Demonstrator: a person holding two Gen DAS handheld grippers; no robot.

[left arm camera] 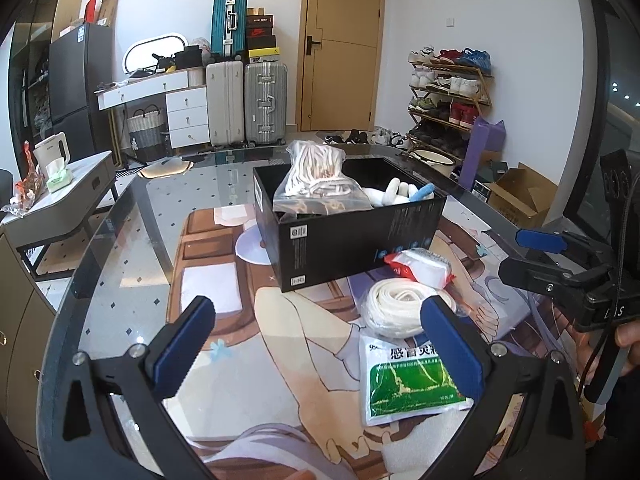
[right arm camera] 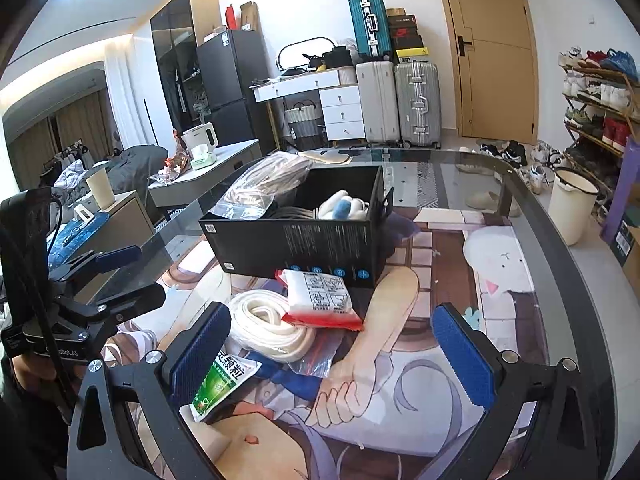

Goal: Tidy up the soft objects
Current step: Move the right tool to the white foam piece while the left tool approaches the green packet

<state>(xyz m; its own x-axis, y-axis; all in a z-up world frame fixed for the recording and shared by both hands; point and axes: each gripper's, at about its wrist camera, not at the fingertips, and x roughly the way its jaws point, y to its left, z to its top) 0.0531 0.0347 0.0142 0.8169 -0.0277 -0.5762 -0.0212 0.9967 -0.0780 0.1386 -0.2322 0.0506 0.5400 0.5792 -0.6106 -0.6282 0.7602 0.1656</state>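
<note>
Hovering low over the counter (left arm camera: pixel 120 240), the left hand-held gripper (left arm camera: pixel 318 346) has its jaws wide apart and empty; its right pad lies in front of the edge of the coiled white strap (left arm camera: pixel 394 312). The right hand-held gripper (right arm camera: pixel 332 350) is likewise spread apart, holding nothing.

Loose items between the two: coiled white strap in a clear bag, green-and-white medicine sachet (left arm camera: pixel 408 384) nearest the left gripper, red-edged white packet (right arm camera: pixel 322 294) lying partly on the coil and just beside the black box (right arm camera: pixel 296 236). Box already holds a bagged rope bundle (left arm camera: pixel 316 178) and white plush pieces (right arm camera: pixel 344 206).

Handling, judged: all three look light and compliant. Strap coil will squash and may slide inside its slick bag, so pinch across the thick bundle, not the film. Sachet lies flat, thin, glossy; take it by an edge or corner, expect slip. Packet is puffy; grip across its middle.
</note>
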